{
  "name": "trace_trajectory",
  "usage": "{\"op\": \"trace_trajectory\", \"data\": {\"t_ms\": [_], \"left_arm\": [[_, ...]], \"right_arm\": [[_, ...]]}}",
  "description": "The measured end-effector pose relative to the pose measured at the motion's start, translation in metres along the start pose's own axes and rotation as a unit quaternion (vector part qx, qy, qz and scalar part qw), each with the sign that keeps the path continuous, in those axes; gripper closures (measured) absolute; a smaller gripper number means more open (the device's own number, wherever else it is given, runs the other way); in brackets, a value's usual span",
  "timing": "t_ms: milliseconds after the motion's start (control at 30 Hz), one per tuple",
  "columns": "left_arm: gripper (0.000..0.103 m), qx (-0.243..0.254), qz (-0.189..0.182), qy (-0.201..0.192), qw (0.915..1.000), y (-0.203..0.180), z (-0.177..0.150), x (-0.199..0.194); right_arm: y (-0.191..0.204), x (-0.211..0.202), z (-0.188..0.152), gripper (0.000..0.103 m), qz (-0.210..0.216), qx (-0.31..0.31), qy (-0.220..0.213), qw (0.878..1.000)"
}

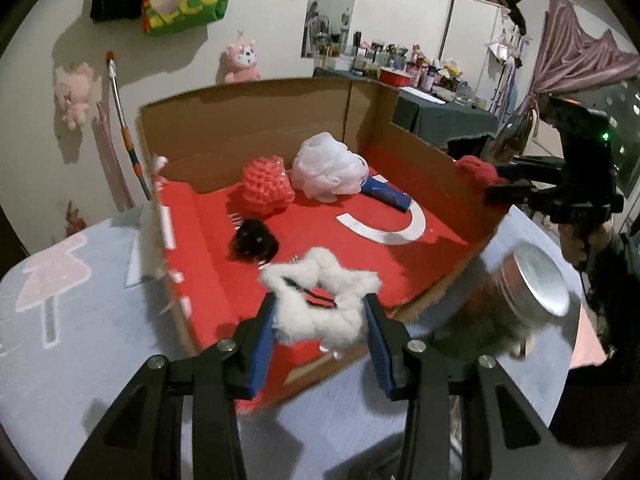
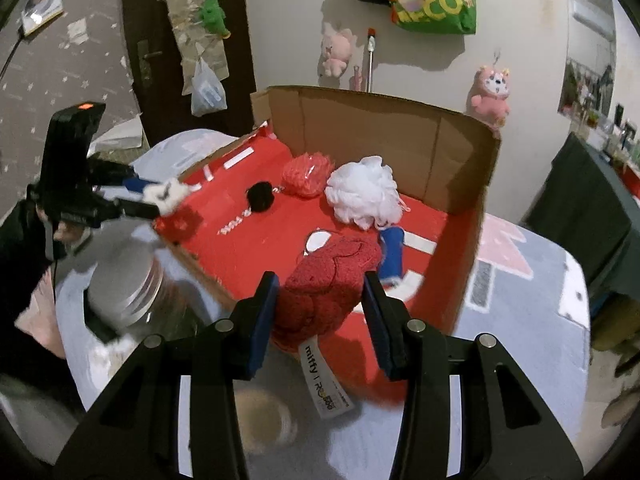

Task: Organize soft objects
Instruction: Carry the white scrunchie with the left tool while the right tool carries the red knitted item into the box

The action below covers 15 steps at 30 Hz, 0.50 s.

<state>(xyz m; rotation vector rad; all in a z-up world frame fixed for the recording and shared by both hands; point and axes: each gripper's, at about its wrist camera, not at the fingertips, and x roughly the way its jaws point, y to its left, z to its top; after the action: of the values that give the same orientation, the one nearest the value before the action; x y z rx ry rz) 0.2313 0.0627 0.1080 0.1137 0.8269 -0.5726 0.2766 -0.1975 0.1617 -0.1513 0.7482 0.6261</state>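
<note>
Evidently both tools held featherlight, squashy things over the cardboard box (image 1: 256, 120): the left tool (image 1: 320, 320) pinched a white fluffy scrunchie (image 1: 320, 300), the right tool (image 2: 320, 308) a red knitted plush (image 2: 324, 292), each gripped across its yielding middle.

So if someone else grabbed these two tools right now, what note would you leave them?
Left hand-held gripper: shut on the white fluffy ring, over the box's near edge.
Right hand-held gripper: shut on the red plush, over the box.
Already in the box: white puff, red mesh ball, black pom-pom, blue tube.
Left to do: drop both held items in.
</note>
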Motion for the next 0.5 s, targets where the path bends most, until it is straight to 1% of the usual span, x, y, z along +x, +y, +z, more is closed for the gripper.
{"op": "trace_trajectory", "data": {"t_ms": [67, 133, 200, 367, 500], "left_arm": [[0.059, -0.001, -0.006, 0.014, 0.9999, -0.003, 0.011, 0.014], [0.059, 0.009, -0.006, 0.025, 0.9996, -0.008, 0.020, 0.027], [0.059, 0.018, -0.006, 0.037, 0.9991, -0.013, 0.030, 0.039], [0.059, 0.031, -0.001, 0.074, 0.9968, -0.017, 0.053, 0.071], [0.059, 0.038, 0.015, 0.103, 0.9938, -0.015, 0.063, 0.097]], "right_arm": [[-0.003, 0.015, 0.011, 0.062, 0.011, 0.008, 0.012, 1.000], [-0.005, 0.028, 0.020, 0.062, 0.022, 0.015, 0.025, 0.999], [-0.008, 0.046, 0.029, 0.062, 0.031, 0.020, 0.050, 0.998], [-0.012, 0.093, 0.042, 0.062, 0.023, 0.024, 0.120, 0.992], [-0.016, 0.122, 0.048, 0.062, 0.018, 0.031, 0.159, 0.987]]}}
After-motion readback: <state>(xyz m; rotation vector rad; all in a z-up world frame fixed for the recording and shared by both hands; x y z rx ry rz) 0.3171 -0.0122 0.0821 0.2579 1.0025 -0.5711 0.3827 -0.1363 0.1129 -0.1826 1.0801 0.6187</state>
